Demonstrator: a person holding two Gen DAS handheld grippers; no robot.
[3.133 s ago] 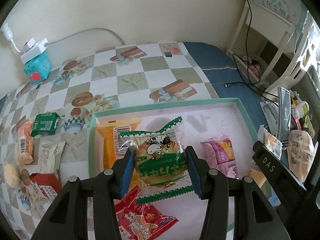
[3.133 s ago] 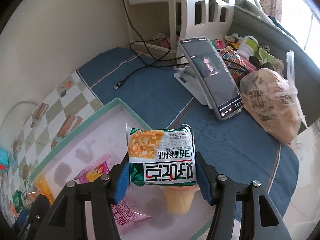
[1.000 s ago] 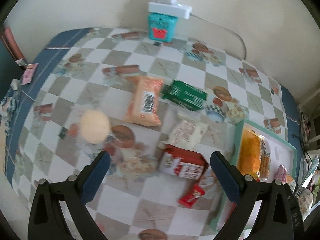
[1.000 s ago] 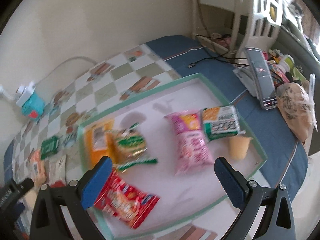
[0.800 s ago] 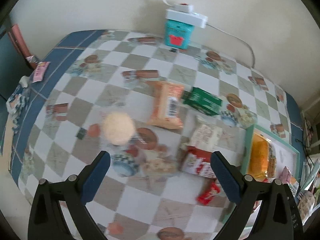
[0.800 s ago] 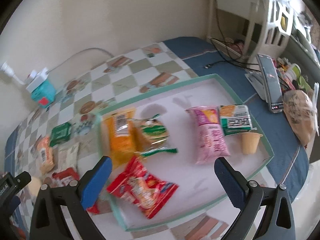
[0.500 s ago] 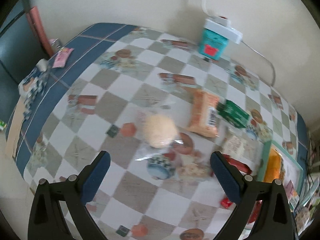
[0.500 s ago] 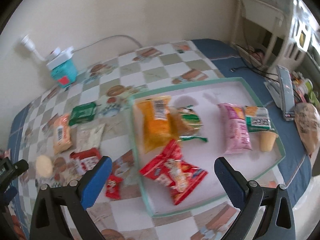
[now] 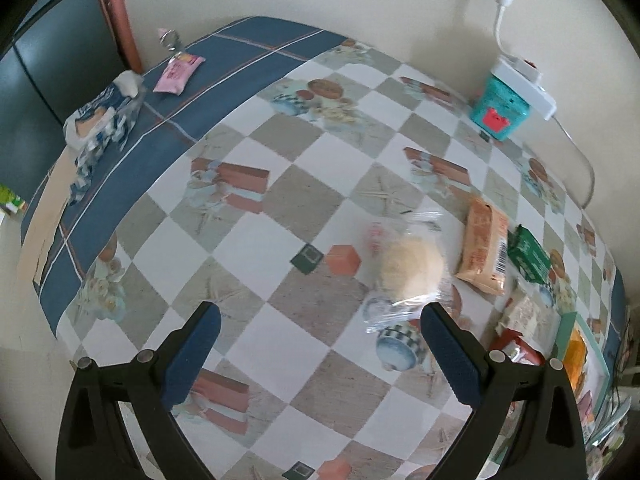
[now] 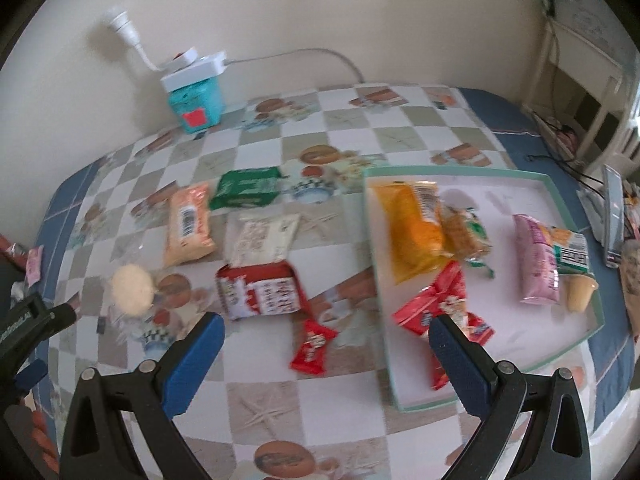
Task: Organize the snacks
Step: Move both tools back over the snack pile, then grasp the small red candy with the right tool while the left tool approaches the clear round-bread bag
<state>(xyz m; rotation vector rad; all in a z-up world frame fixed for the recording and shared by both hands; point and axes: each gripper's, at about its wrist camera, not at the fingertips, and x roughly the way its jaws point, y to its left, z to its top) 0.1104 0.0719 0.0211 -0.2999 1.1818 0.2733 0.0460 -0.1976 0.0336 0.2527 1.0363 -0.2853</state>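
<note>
Both grippers are open and empty above the checkered table. My left gripper (image 9: 318,330) hovers left of a clear-wrapped round bun (image 9: 412,268). An orange packet (image 9: 484,252) and a green packet (image 9: 530,256) lie beyond the bun. My right gripper (image 10: 326,342) hangs over a small red packet (image 10: 314,346). Near it lie a red-and-white box (image 10: 262,292), a white packet (image 10: 262,238), the orange packet (image 10: 188,230), the green packet (image 10: 246,188) and the bun (image 10: 132,290). The teal-rimmed tray (image 10: 380,280) on the right holds several snacks.
A teal box (image 10: 196,108) with a white power strip on it stands by the wall. A pink packet (image 9: 178,72) and a tissue pack (image 9: 102,120) lie on the blue cloth at far left. A phone on a stand (image 10: 614,216) stands right of the tray.
Both grippers let go of their snacks in the tray and opened wide. Both then pulled back and swung left, toward the loose snacks on the checkered cloth.
</note>
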